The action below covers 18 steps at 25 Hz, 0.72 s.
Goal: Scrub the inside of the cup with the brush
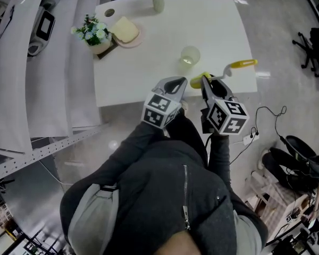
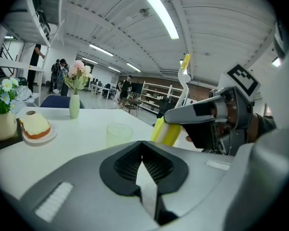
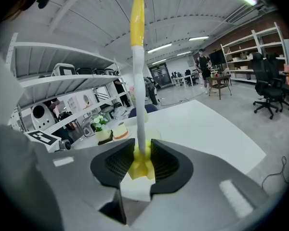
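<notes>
A translucent pale-green cup [image 1: 190, 56] stands upright on the white table [image 1: 149, 73], just beyond both grippers. My right gripper [image 1: 206, 80] is shut on the brush [image 1: 239, 64] close to its yellow sponge head. The white shaft and yellow handle tip [image 3: 137, 13] stick up and out from the jaws. In the left gripper view the sponge head [image 2: 166, 131] hangs beside the cup [image 2: 118, 134], not inside it. My left gripper [image 1: 176, 82] hovers at the table's near edge, left of the right one. It is shut, with nothing between its fingers [image 2: 143, 159].
At the table's far left are a pot of flowers [image 1: 93, 33] and a plate with a piece of cake [image 1: 126, 32]. A small white vase [image 1: 158, 1] stands at the far edge. Shelving [image 1: 21, 89] runs along the left. Office chairs and cables [image 1: 271, 116] are on the right.
</notes>
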Each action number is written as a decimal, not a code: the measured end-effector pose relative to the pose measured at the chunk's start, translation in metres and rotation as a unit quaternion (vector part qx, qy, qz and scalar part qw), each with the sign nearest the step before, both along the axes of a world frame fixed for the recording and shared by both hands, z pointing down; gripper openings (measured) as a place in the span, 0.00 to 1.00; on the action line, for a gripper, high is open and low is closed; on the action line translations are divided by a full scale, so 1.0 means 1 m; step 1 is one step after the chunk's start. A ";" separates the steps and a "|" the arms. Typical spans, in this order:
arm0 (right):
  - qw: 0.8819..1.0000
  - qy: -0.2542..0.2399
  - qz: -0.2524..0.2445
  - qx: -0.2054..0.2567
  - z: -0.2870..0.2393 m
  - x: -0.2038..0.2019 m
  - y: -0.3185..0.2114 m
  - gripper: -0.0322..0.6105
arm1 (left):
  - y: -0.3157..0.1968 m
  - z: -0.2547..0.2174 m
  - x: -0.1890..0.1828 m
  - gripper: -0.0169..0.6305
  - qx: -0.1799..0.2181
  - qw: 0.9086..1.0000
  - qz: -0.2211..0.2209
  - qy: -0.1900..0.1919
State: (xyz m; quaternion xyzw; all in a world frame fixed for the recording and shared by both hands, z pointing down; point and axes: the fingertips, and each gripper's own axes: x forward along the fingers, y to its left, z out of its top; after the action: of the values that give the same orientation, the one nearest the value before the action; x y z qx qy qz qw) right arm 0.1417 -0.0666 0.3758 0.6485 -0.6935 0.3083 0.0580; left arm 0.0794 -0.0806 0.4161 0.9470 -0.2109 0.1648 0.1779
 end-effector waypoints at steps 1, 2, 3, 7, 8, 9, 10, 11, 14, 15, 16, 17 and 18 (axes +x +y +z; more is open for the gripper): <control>1.000 -0.005 -0.004 0.002 -0.002 0.003 -0.004 0.22 | -0.004 -0.001 0.002 0.04 0.001 1.000 -0.003 0.000; 1.000 -0.011 -0.008 0.006 -0.005 0.005 -0.009 0.22 | -0.008 -0.002 0.004 0.04 0.002 1.000 -0.007 0.001; 1.000 -0.017 -0.011 0.011 -0.009 0.008 -0.014 0.22 | -0.011 -0.002 0.006 0.04 0.004 1.000 -0.010 0.001; 0.999 -0.014 -0.029 0.029 -0.020 0.022 -0.034 0.22 | -0.030 -0.005 0.012 0.04 0.013 1.000 -0.028 0.004; 0.999 -0.015 -0.033 0.032 -0.021 0.025 -0.039 0.22 | -0.035 -0.007 0.014 0.04 0.017 0.999 -0.032 0.007; 0.999 -0.018 -0.036 0.034 -0.022 0.028 -0.043 0.22 | -0.040 -0.008 0.015 0.04 0.021 0.999 -0.037 0.010; 0.998 -0.020 -0.039 0.036 -0.022 0.032 -0.048 0.22 | -0.045 -0.009 0.016 0.04 0.024 0.999 -0.041 0.014; 0.998 -0.020 -0.043 0.038 -0.023 0.034 -0.052 0.22 | -0.049 -0.010 0.017 0.04 0.027 0.998 -0.045 0.018; 0.997 -0.018 -0.056 0.047 -0.027 0.044 -0.065 0.22 | -0.060 -0.014 0.020 0.04 0.034 0.998 -0.056 0.025; 0.997 -0.017 -0.059 0.050 -0.029 0.048 -0.070 0.22 | -0.063 -0.015 0.021 0.04 0.037 0.997 -0.059 0.027; 0.996 -0.017 -0.062 0.055 -0.031 0.051 -0.074 0.22 | -0.067 -0.017 0.023 0.04 0.040 0.997 -0.063 0.029; 0.996 -0.018 -0.064 0.058 -0.033 0.055 -0.078 0.22 | -0.071 -0.018 0.024 0.04 0.044 0.996 -0.067 0.031; 0.996 -0.019 -0.065 0.062 -0.034 0.059 -0.081 0.22 | -0.075 -0.019 0.025 0.04 0.047 0.996 -0.070 0.032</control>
State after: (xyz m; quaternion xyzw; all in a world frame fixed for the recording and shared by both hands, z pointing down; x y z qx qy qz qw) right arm 0.2005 -0.1479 0.3417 0.5985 -0.7529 0.2726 0.0244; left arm 0.1043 -0.1551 0.3971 0.9420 -0.2787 0.1108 0.1507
